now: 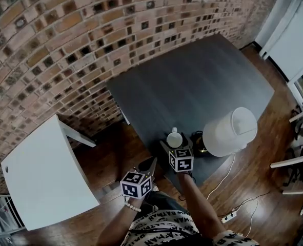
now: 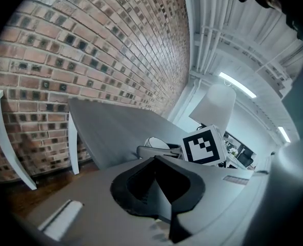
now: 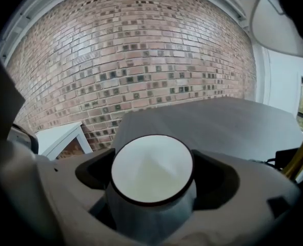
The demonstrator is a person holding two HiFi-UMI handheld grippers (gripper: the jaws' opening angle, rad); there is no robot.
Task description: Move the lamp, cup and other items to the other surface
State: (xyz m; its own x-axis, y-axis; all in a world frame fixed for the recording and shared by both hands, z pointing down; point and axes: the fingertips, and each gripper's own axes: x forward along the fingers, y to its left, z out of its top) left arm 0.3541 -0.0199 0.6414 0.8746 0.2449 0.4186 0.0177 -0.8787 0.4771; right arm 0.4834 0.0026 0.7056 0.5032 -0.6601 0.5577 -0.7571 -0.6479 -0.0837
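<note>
A white cup point(image 1: 175, 138) with a grey outside stands near the front edge of the dark grey table point(image 1: 192, 81). My right gripper point(image 1: 174, 146) is open, with one jaw on each side of the cup point(image 3: 151, 176) and dark gaps between. Just right of it stands the lamp point(image 1: 228, 132) with its white shade. My left gripper point(image 1: 150, 162) hangs off the table's front left corner, shut and empty, its tip point(image 2: 155, 161) pointing at the cup point(image 2: 154, 143) and the lamp point(image 2: 213, 106). The white table point(image 1: 43, 173) stands to the left.
A brick wall point(image 1: 79, 29) runs behind both tables. The lamp's white cable point(image 1: 220, 181) trails over the wooden floor to a power strip point(image 1: 228, 217). White furniture point(image 1: 295, 163) stands at the right edge. A gap of floor point(image 1: 105, 152) separates the two tables.
</note>
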